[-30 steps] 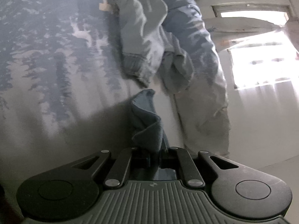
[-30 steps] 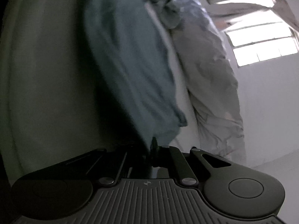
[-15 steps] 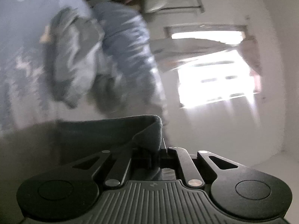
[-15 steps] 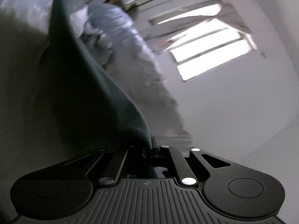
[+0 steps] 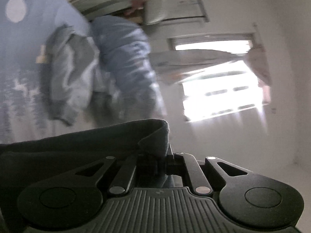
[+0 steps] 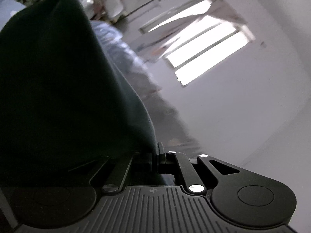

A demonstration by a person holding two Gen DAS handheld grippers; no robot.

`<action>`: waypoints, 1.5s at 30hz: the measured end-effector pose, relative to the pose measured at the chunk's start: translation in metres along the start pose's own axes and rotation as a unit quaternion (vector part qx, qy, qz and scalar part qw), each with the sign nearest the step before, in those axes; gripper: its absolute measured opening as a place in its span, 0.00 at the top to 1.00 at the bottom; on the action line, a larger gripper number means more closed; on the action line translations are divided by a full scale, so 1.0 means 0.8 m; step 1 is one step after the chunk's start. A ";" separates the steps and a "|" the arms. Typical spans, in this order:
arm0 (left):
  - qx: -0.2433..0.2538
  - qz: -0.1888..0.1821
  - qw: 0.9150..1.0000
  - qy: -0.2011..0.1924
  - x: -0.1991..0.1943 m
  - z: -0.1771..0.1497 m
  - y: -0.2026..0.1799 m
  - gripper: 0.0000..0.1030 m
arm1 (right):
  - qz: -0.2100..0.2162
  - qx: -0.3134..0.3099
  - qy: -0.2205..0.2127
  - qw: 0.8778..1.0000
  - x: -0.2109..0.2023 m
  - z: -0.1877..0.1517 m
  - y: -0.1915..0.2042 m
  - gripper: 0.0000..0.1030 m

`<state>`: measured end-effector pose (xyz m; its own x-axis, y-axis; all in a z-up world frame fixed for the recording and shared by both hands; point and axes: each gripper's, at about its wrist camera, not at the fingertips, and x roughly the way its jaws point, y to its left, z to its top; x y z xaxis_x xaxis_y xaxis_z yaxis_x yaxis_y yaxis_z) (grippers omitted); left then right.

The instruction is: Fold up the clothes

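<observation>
Left gripper (image 5: 165, 162) fingers clamped together; right gripper (image 6: 157, 160) likewise.

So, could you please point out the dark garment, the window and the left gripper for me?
dark garment (image 5: 97, 141), left wrist view, on its stretched upper edge.
window (image 6: 206, 52), right wrist view, on the bright panes.
left gripper (image 5: 165, 162), left wrist view, between its closed fingertips.

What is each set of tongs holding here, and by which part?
Both are shut on the dark blue garment: the left tongs pinch a folded corner of its edge, the right tongs pinch its edge.
</observation>
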<state>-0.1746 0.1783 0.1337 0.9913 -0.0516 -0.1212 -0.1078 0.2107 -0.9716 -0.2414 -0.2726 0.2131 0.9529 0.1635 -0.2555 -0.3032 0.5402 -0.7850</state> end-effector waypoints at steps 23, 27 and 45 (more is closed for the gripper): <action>0.088 0.234 0.967 0.054 0.330 -0.002 0.205 0.81 | 0.352 0.331 0.190 0.854 0.473 -0.165 0.050 0.91; 0.086 0.178 0.980 0.026 0.309 0.001 0.219 0.76 | 0.294 0.491 0.173 0.802 0.474 -0.240 0.028 0.56; 0.237 0.178 0.955 0.021 0.158 0.002 0.162 0.00 | 0.204 0.503 0.058 0.838 0.269 -0.126 0.067 0.04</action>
<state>-0.0628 0.2009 -0.0074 0.8930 0.0689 -0.4447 -0.3814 0.6404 -0.6667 -0.0533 -0.2921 0.0591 0.7475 0.4541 -0.4848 -0.3864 0.8909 0.2386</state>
